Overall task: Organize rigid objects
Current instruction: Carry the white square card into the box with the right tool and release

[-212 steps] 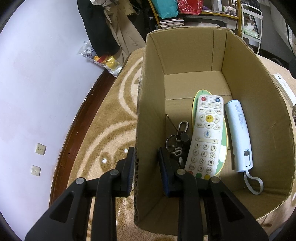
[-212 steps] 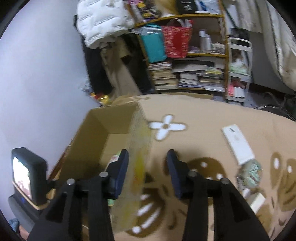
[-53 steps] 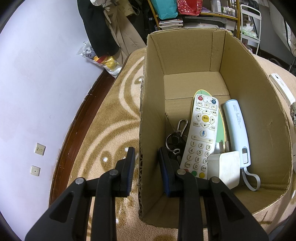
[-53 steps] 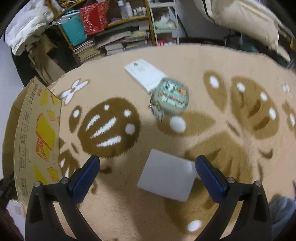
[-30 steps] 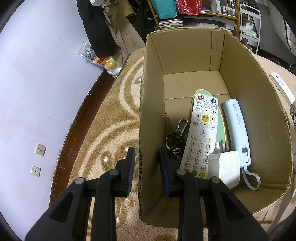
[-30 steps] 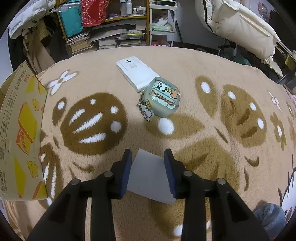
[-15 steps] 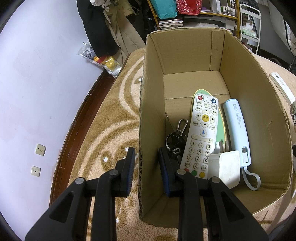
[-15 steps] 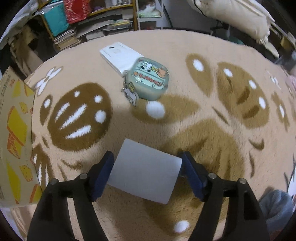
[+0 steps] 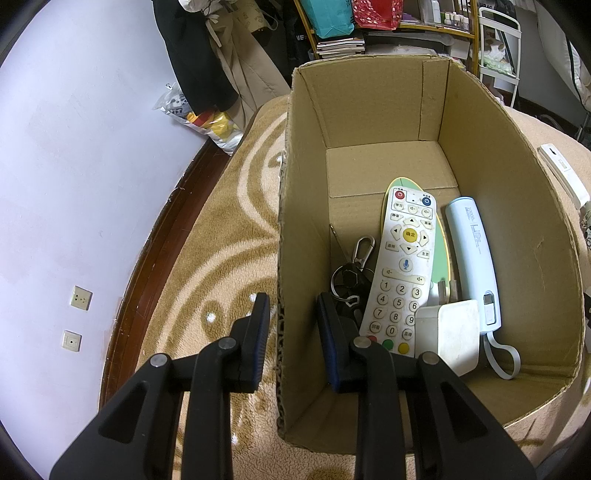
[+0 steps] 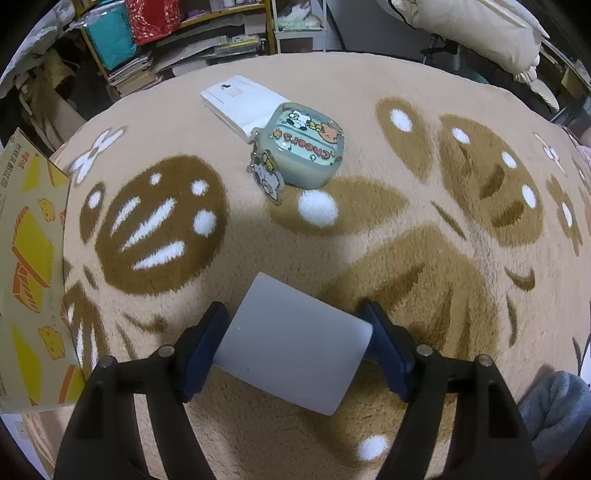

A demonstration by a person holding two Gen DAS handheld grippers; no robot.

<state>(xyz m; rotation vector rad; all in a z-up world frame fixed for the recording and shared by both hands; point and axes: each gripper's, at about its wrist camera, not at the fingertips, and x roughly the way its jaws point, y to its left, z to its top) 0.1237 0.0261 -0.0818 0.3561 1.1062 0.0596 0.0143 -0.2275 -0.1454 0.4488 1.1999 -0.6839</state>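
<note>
Right gripper (image 10: 295,347) spread around a smooth, stiff white card (image 10: 291,345), likely light and slippery; cardboard box (image 10: 26,258) at nine o'clock, wall pinched by left gripper (image 9: 290,334).

Premises: a lived-in room of a home. Floor covered by a plush tan rug (image 10: 369,229) with brown and white pattern. Cluttered shelf (image 10: 192,40) along the far side holds stacked books (image 9: 341,46), bags and bottles. Coats (image 9: 207,59) hang by the wall (image 9: 74,147), which carries two sockets (image 9: 81,297). Bedding (image 10: 472,26) piled at the right.
</note>
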